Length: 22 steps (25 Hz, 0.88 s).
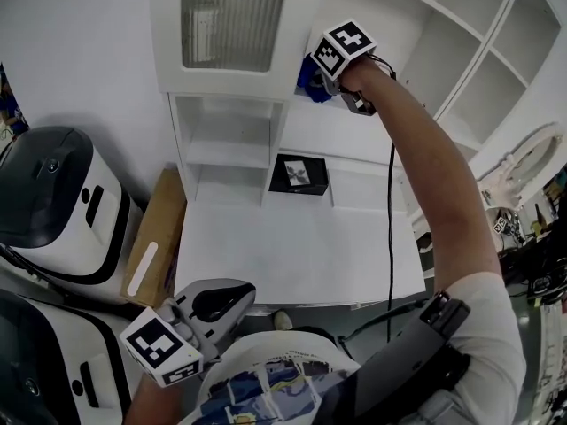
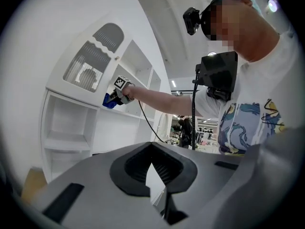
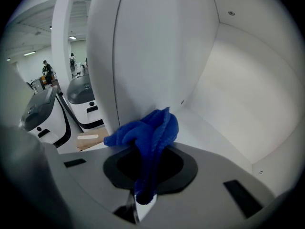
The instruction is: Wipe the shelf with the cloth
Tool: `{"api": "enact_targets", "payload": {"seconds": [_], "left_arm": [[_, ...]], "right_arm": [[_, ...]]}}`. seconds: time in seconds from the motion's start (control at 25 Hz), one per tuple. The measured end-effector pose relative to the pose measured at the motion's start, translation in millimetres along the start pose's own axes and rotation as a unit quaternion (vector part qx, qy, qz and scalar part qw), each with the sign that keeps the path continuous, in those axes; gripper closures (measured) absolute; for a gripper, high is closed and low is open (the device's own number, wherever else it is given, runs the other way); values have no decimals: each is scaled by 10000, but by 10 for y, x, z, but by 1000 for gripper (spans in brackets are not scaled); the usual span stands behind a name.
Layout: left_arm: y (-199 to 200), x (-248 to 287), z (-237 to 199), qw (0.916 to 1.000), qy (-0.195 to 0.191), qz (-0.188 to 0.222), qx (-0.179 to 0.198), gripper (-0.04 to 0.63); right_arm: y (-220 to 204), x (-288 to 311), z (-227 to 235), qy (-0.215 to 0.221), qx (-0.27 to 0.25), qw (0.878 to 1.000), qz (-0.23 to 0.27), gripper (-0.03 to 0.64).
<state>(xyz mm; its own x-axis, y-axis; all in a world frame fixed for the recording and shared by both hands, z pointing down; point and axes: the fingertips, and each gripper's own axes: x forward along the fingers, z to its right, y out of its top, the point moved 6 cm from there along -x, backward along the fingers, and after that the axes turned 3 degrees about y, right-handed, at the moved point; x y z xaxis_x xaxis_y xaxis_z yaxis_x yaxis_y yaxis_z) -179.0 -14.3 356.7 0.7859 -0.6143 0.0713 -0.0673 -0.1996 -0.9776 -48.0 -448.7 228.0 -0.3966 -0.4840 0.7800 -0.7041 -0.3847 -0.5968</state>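
A blue cloth (image 3: 150, 135) is bunched in my right gripper (image 3: 143, 194), which is shut on it. In the head view that right gripper (image 1: 330, 78) is raised to the white shelf unit (image 1: 354, 131), with the cloth (image 1: 312, 81) against the upright panel at the left end of an upper shelf. The left gripper view shows the cloth (image 2: 109, 100) from afar at the same spot. My left gripper (image 1: 208, 312) hangs low by the person's body, away from the shelf; its jaws are shut with nothing between them (image 2: 155, 175).
A black box (image 1: 299, 174) lies on the lower shelf. A frosted cabinet door (image 1: 232, 18) is above left. White and black machines (image 1: 53, 202) and a cardboard box (image 1: 152, 237) stand at the left. A cable (image 1: 391, 211) hangs from the right arm.
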Motion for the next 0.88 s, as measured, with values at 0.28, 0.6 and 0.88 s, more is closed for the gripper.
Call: {"api": "enact_targets", "payload": {"seconds": [0.28,0.6,0.88], "left_arm": [[-51,-94,7,9999,53,-36,-92,583],[-22,104,41,9997,-161,-140,-75,583],[9,452,62,9981,-568,-251,-18,583]], "right_arm": [[-95,94,93,63,395,9992,5,551],[-414,-39,431,-207,571,9981,-39,551],[-883,-255,894,-618,788,9948,-175,551]]}}
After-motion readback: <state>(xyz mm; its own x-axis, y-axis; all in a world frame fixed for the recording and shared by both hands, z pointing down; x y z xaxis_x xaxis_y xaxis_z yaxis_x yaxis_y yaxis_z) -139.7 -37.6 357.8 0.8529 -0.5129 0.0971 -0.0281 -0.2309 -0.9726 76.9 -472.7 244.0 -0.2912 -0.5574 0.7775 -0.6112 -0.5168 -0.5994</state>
